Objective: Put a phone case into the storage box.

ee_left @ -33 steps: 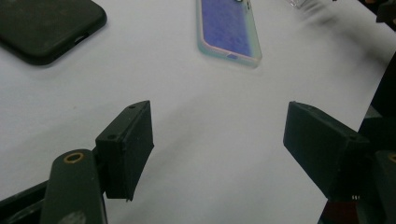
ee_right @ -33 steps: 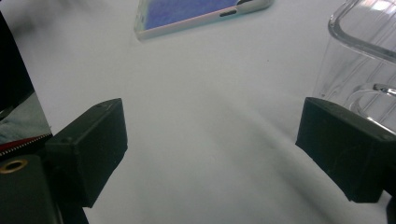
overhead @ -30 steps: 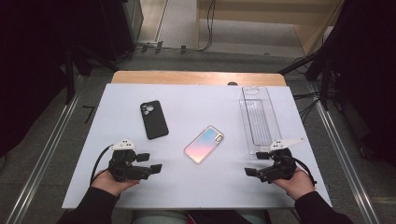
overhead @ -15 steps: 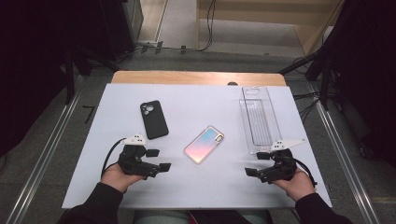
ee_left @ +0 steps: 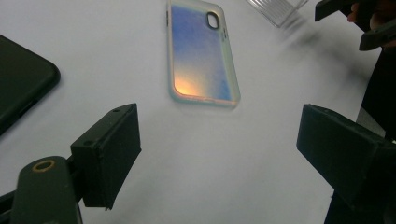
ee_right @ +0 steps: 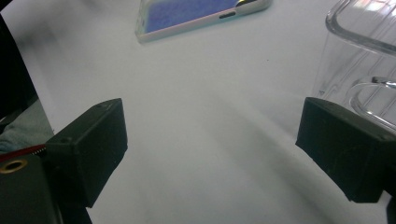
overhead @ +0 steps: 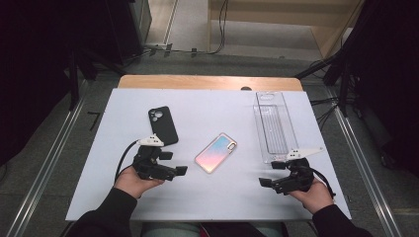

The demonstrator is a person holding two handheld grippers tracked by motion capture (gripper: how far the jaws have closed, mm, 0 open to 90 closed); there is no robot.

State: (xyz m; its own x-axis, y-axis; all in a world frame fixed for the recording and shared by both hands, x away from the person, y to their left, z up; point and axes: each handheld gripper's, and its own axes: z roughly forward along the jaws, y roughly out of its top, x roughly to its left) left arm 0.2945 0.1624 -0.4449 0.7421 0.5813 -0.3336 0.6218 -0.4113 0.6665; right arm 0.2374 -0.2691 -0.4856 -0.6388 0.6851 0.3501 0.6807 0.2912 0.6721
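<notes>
Iridescent phone case — flat on desk, just ahead of left gripper, jaws just widened, empty. Right gripper — level, wide, empty.

Left gripper moved forward and inward across white table, now just beside black phone case, nearer iridescent pink-blue phone case. Its jaws have just been opening, wide apart, nothing between them.

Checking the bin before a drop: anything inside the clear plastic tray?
The clear tray looks empty: its ribbed floor shows along its length, with the white table visible through it. Its near end sits partly behind the right gripper, so that corner is hidden.
</notes>
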